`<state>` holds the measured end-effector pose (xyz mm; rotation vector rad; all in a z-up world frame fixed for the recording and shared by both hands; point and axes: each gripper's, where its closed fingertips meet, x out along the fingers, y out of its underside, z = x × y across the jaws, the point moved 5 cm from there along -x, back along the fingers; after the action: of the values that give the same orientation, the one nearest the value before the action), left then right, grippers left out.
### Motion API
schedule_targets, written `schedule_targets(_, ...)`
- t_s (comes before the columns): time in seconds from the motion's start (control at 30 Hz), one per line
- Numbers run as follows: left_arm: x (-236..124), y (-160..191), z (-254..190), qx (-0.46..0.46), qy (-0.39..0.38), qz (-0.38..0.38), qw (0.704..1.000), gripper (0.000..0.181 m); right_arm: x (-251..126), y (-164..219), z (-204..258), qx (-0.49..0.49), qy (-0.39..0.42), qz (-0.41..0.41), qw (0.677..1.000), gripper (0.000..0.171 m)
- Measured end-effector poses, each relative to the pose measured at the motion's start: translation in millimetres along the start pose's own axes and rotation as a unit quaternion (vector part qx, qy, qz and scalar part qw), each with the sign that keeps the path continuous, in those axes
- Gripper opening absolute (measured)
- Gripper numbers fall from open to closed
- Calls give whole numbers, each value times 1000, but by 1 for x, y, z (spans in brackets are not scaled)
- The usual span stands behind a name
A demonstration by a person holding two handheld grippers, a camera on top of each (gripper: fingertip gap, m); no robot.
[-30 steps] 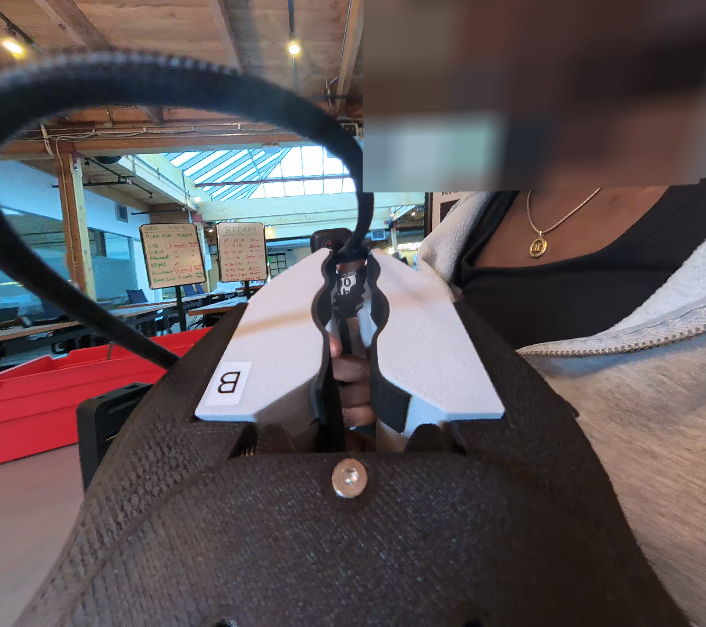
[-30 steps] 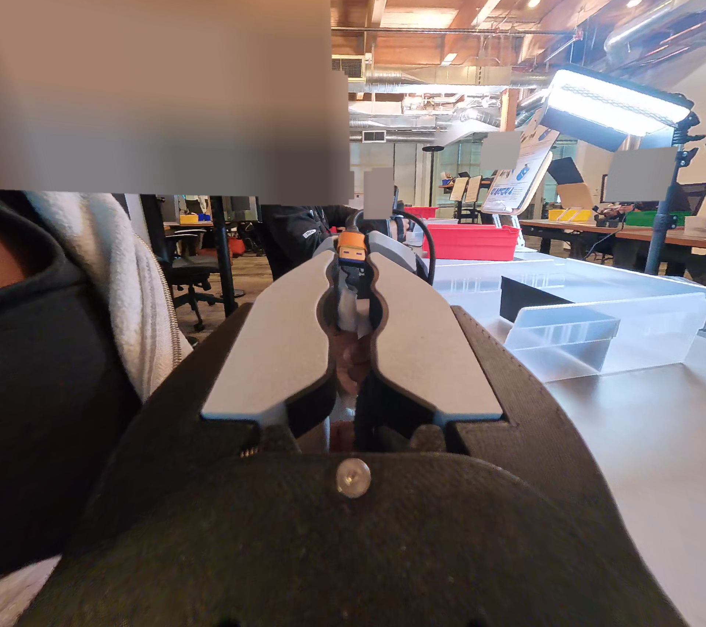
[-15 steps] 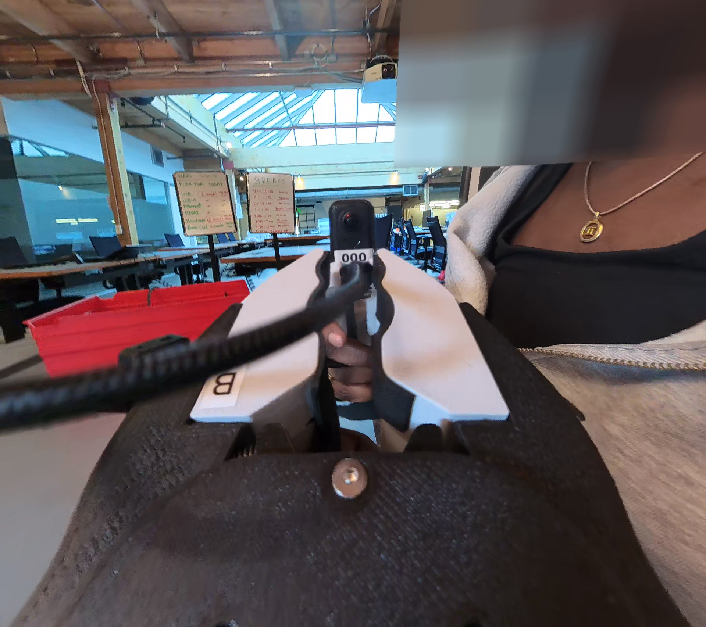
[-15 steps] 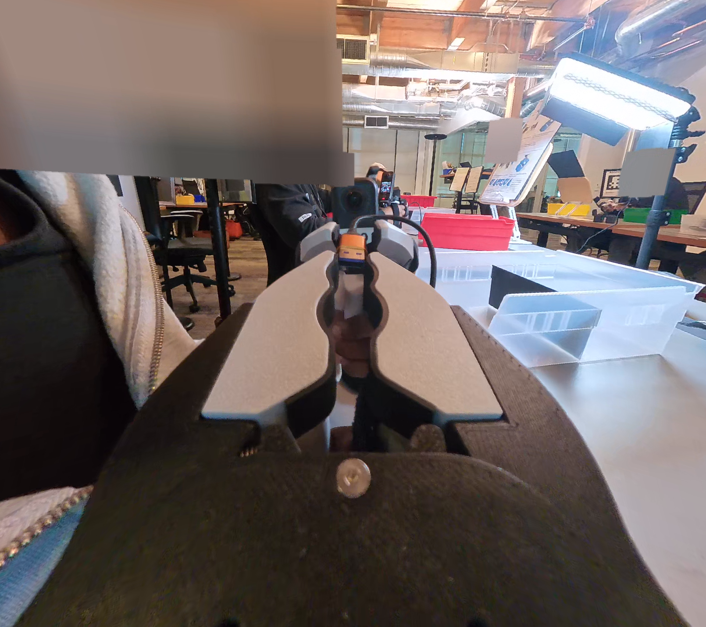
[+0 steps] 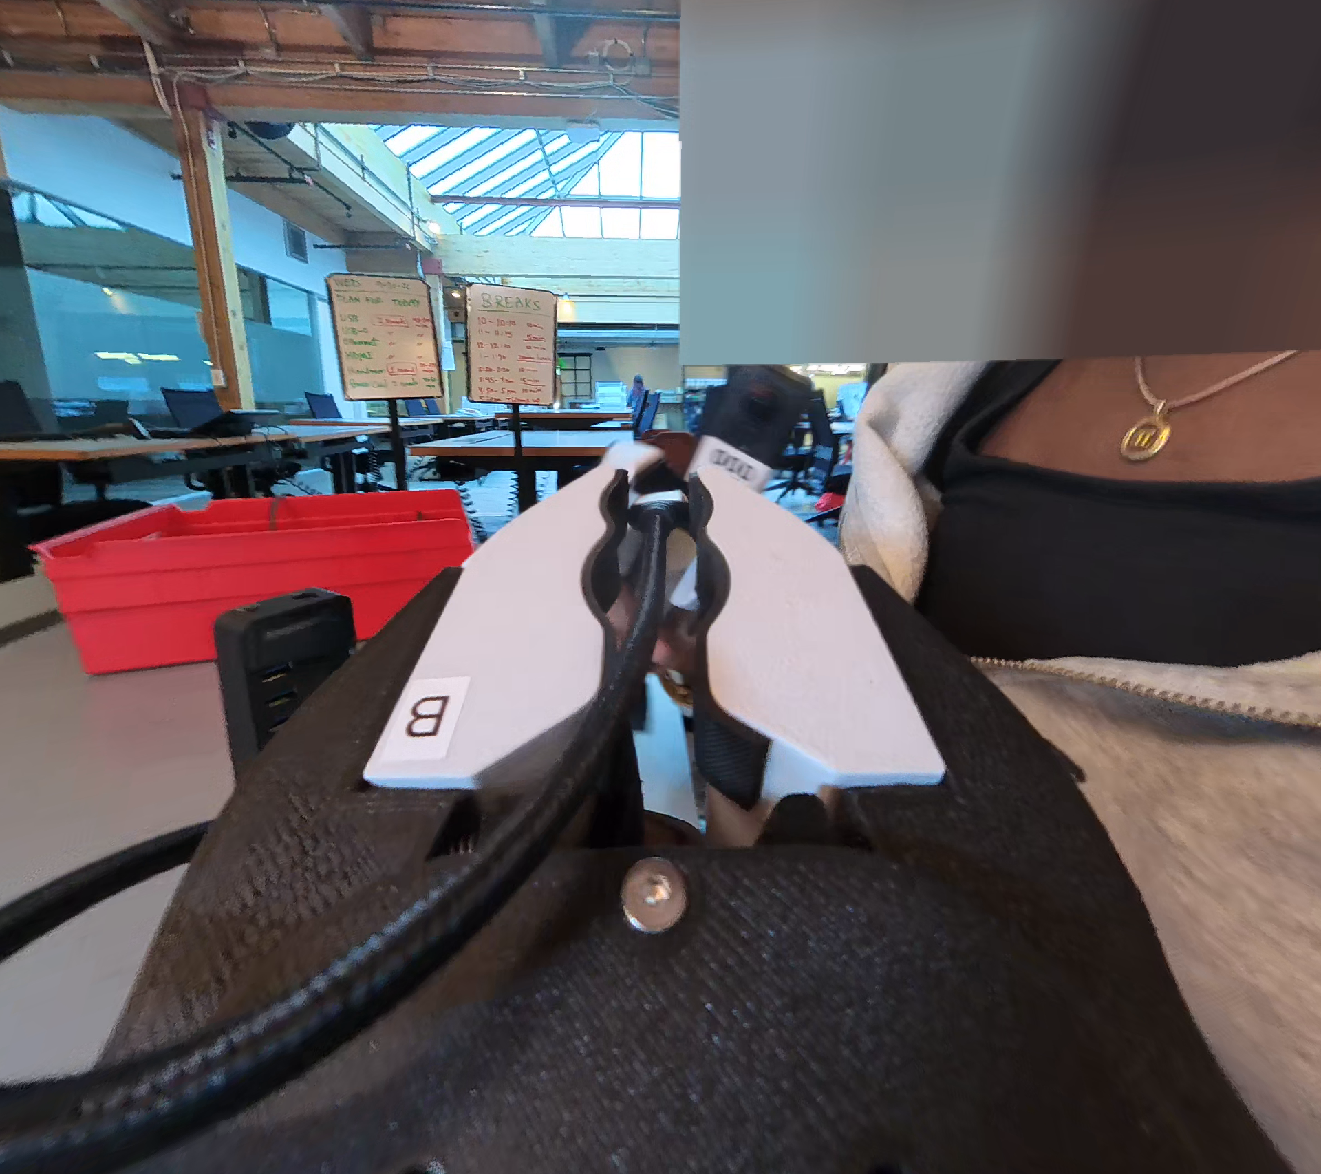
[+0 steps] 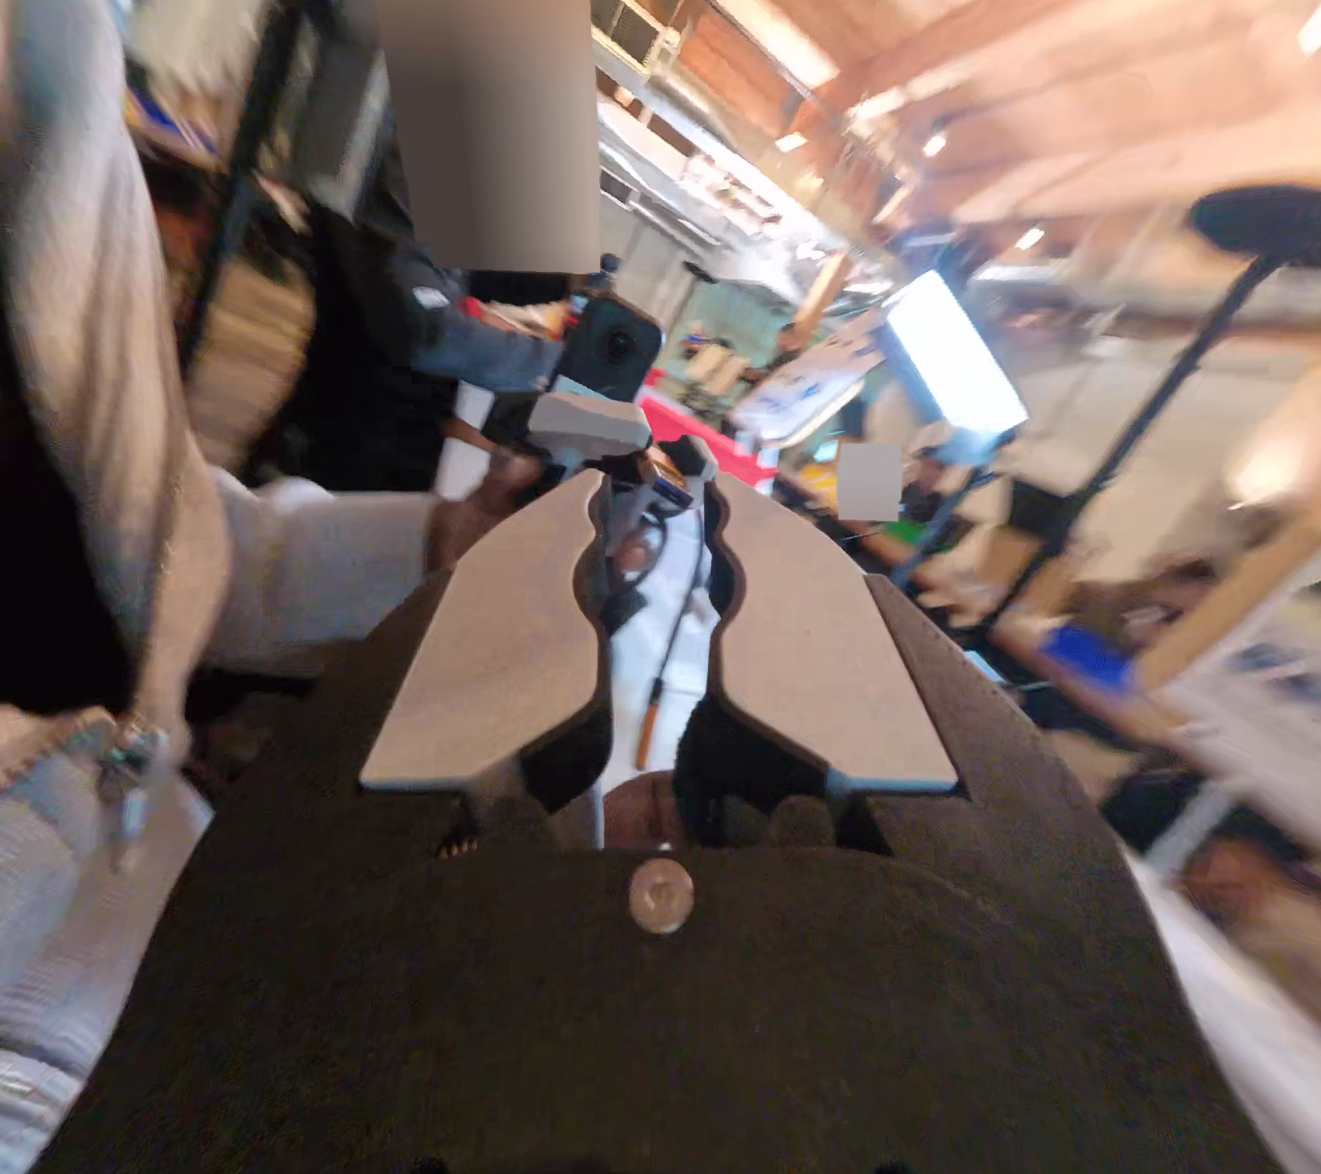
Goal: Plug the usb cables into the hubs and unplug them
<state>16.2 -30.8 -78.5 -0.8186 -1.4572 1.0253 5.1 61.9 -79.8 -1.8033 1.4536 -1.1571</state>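
Between the left gripper (image 5: 657, 500) fingers sits a black braided cable (image 5: 622, 653), pinched near the tips; it trails back over the gripper body and off to the left. Black hub (image 5: 282, 653) stands upright on the grey table (image 5: 107, 775), just left of the gripper, in front of a red bin (image 5: 250, 560). Right gripper (image 6: 654, 489) fingers are spread apart, nothing between them. Right view is heavily blurred; a thin cable with an orange end (image 6: 661, 675) hangs beyond the gap, apart from the fingers.
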Motion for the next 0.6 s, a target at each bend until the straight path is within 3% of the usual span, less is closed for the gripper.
schedule_targets(0.07,0,1,2,-15,-1,-2,1000,16,-3,-3,3,-125,15,28,992,26)
schedule_targets(0.17,0,4,3,-31,5,4,999,16,-4,-6,0,-218,6,69,973,26)
schedule_targets(0.33,4,10,4,-46,7,25,999,16,-1,-3,-1,-278,-48,101,954,7)
schedule_targets(0.4,3,9,7,-50,-1,19,999,16,1,-2,-4,-254,-52,108,960,5)
schedule_targets(0.47,0,7,8,-27,-11,3,1000,16,4,0,-9,-126,-56,108,985,5)
schedule_targets(0.53,-1,3,3,7,-6,-12,1000,30,6,5,-15,106,-75,83,988,3)
schedule_targets(0.57,-1,3,1,24,-3,-6,1000,32,7,7,-17,248,-95,60,962,4)
schedule_targets(0.6,-1,4,-2,45,-2,7,999,34,7,11,-19,391,-122,39,911,4)
